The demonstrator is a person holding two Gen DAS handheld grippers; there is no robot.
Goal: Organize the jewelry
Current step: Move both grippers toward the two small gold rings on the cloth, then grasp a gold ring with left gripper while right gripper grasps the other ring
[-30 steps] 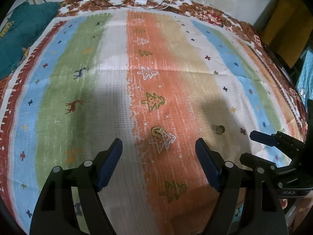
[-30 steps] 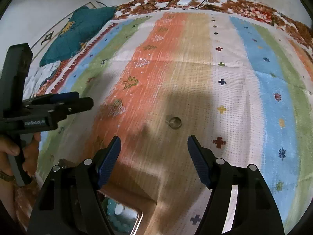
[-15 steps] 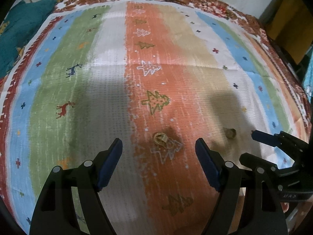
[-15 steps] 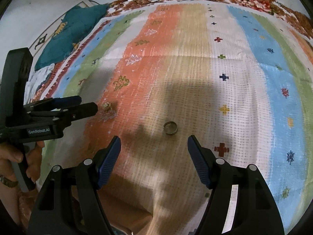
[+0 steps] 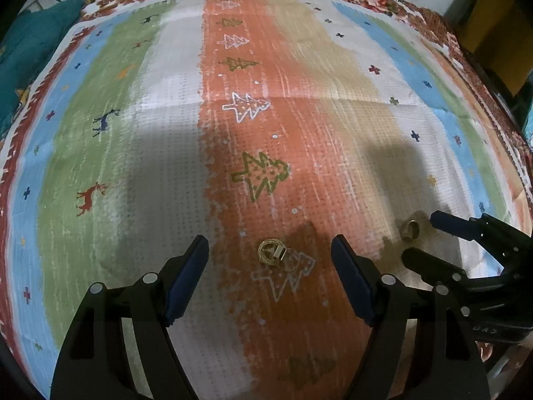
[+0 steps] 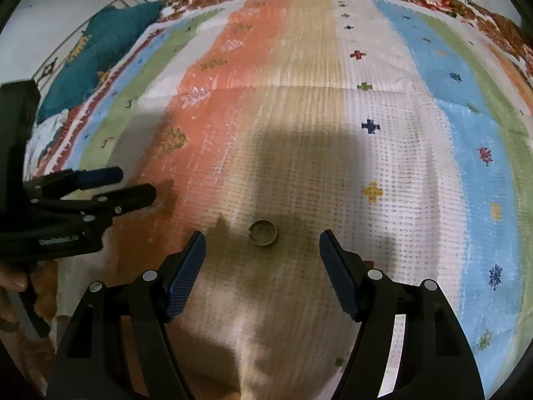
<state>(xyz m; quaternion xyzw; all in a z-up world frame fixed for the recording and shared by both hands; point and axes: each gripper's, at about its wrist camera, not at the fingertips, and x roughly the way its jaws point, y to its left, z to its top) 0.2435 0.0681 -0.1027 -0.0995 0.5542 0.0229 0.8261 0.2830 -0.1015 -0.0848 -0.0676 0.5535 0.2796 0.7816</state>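
**Two grippers, two pieces, each lined up on its own target**

Both tools are over the striped blanket (image 5: 140, 140) now, and the pairing is clear. The left gripper (image 5: 269, 260) has its jaws spread wide with nothing between the pads, though they have just been closing a little. The gold ornament (image 5: 271, 252) lies on the orange stripe, right at the white tree motif, just ahead of the fingertips and almost centred in the gap. It looks like a coiled ring with a small tab sticking out toward the right finger, so its longer line runs across the jaws, not along them.

Over on the right, same story. The right gripper (image 6: 263, 256) stands wide open and empty, and the plain ring (image 6: 264, 231) lies flat on the tan stripe, just beyond the tips and dead in the middle of the opening. A ring has no long axis to speak of, so any closing line should do.

Which tool is nearer which? In the left view the plain ring (image 5: 410, 230) sits just beside the right gripper's (image 5: 423, 236) fingertips, well off to the side of the left one's gap. So no crossing over is called for.

My read: both fingers point steeply down, each piece lies forward of its tips, and the next step is a short drop and a pinch. The risk is thin metal slipping on soft cloth.
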